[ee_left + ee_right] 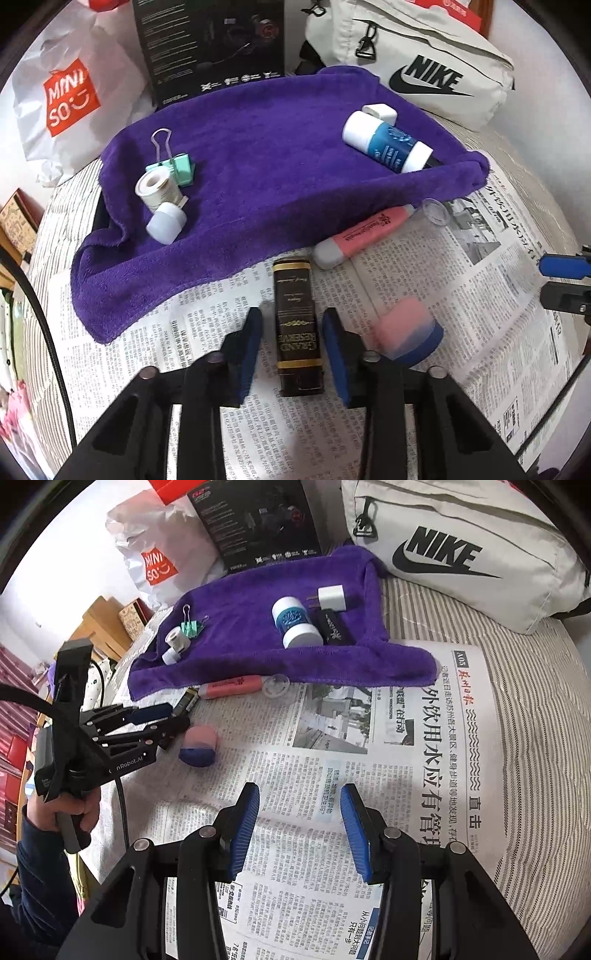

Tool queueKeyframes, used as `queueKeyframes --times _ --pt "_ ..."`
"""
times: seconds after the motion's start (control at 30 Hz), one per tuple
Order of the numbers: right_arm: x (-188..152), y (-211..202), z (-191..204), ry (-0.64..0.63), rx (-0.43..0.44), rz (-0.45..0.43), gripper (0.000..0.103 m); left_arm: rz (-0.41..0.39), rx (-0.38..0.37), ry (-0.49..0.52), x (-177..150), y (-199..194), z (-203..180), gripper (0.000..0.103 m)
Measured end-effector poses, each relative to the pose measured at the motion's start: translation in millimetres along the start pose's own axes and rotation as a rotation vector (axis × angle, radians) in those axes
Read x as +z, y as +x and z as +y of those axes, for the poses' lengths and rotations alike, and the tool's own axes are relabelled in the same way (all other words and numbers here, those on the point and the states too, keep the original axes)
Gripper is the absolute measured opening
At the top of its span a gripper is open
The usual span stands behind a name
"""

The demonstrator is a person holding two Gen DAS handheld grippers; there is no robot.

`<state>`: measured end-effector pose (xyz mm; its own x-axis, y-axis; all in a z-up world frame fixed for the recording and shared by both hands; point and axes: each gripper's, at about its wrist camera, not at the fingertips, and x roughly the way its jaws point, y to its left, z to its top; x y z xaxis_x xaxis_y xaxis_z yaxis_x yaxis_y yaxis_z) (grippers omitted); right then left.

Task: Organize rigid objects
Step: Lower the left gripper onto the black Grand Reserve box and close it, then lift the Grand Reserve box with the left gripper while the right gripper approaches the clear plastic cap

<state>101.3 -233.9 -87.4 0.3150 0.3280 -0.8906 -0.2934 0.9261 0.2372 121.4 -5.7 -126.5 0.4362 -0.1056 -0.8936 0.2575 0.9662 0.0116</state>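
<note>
A dark brown box (295, 332) with gold lettering lies on the newspaper (461, 295), between the pads of my left gripper (291, 317). Paper shows on both sides of it, so the jaws stand open around it. Right of it sits a pink and blue eraser (406, 336), blurred. A pink highlighter (358, 236) and a clear cap (436, 212) lie at the purple towel's (277, 166) front edge. My right gripper (299, 812) hangs open over bare newspaper with nothing between its fingers. The right wrist view shows the left gripper (177, 718) in a hand at the left.
On the towel lie a green binder clip (177, 166), a tape roll (155, 188), a small white cap (166, 223), a blue and white bottle (384, 142) and a white charger (378, 112). Behind stand a black carton (210, 48), a white shopping bag (70, 96) and a white bag (432, 66).
</note>
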Motion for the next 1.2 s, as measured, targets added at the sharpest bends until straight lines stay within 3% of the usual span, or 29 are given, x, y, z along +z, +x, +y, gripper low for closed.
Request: queueKeyframes --times 0.03,0.9,1.2 --pt "0 1 1 -0.003 -0.009 0.006 0.046 -0.002 -0.005 0.004 0 0 -1 0.023" --pt "1 25 16 -0.040 -0.013 0.061 0.046 0.000 -0.024 -0.009 10 6 4 0.023" --pt "-1 30 21 -0.055 -0.015 0.077 0.046 0.004 -0.015 0.004 15 9 -1 0.032"
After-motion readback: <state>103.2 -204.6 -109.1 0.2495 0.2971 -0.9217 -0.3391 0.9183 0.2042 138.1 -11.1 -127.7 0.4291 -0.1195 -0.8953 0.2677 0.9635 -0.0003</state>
